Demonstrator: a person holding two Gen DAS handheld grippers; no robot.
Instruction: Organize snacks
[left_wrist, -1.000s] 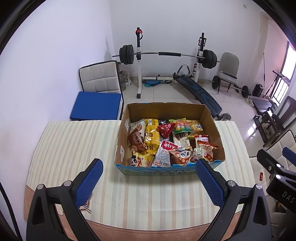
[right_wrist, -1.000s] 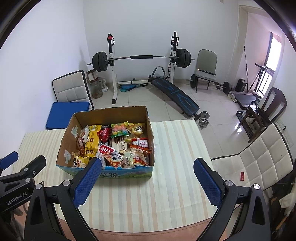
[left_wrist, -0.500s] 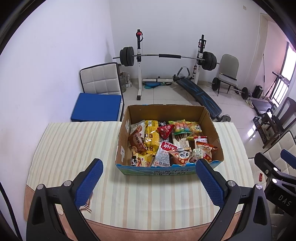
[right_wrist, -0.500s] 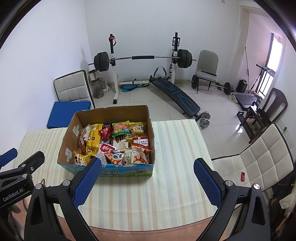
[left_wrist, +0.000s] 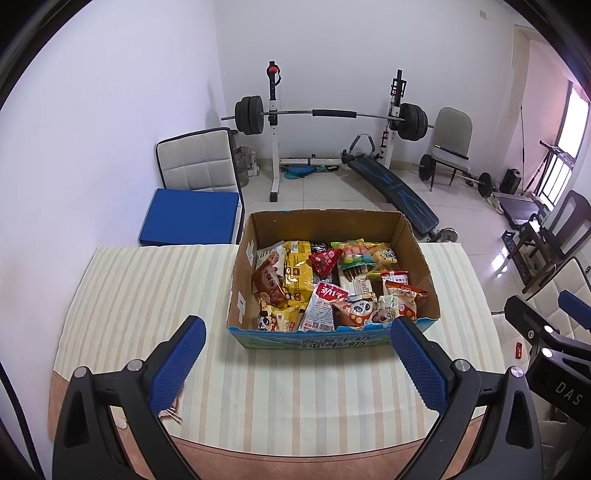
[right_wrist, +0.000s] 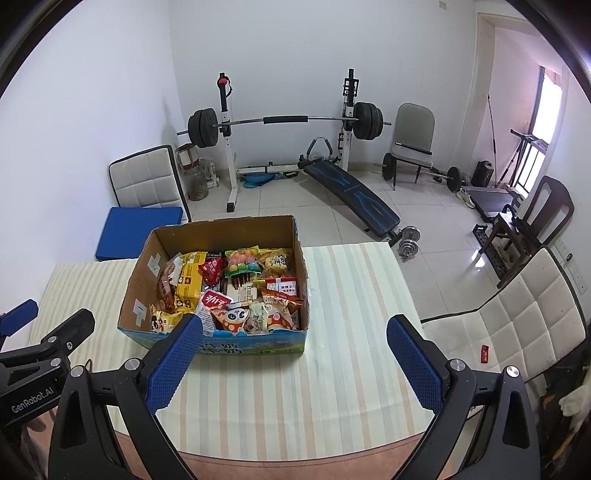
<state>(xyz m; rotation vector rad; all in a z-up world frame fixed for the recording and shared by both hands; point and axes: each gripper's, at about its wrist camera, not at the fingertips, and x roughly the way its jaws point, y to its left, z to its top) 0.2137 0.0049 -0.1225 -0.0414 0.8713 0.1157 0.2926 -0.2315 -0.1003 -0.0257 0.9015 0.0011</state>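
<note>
**Both grippers wide open above the desk, snack box ahead**

The left gripper (left_wrist: 297, 363) hangs over the near part of the desk (left_wrist: 140, 295), its 2 blue-padded fingers (left_wrist: 176, 363) spread far apart with nothing between them. The right gripper (right_wrist: 293, 363) is in the same posture, fingers (right_wrist: 413, 363) fully parted and empty, over the striped cloth that covers the desk.

An open cardboard box (left_wrist: 243, 280) stands on the desk beyond both grippers, apart from them. In the left wrist view it sits roughly centred between the fingers; in the right wrist view the box (right_wrist: 140, 284) lies to the left, with the left-hand finger pad overlapping its near corner in the picture. The box has a blue printed band along its near wall and is packed with snacks (left_wrist: 332, 284): a yellow packet (left_wrist: 295, 271) toward the left side, a red triangular packet (left_wrist: 325, 260) near the middle, a white packet with red lettering (left_wrist: 325, 306) at the front, and 1 pouch with a panda face (left_wrist: 356, 308) beside it. The packets overlap one another in a loose heap.

Behind the desk, on the tiled floor, stand a barbell rack (left_wrist: 328, 118), a slanted sit-up bench (left_wrist: 395, 192), and a white padded chair with a blue cushion (left_wrist: 192, 214) against the wall. Another pale padded chair (right_wrist: 517, 332) is just right of the desk.
</note>
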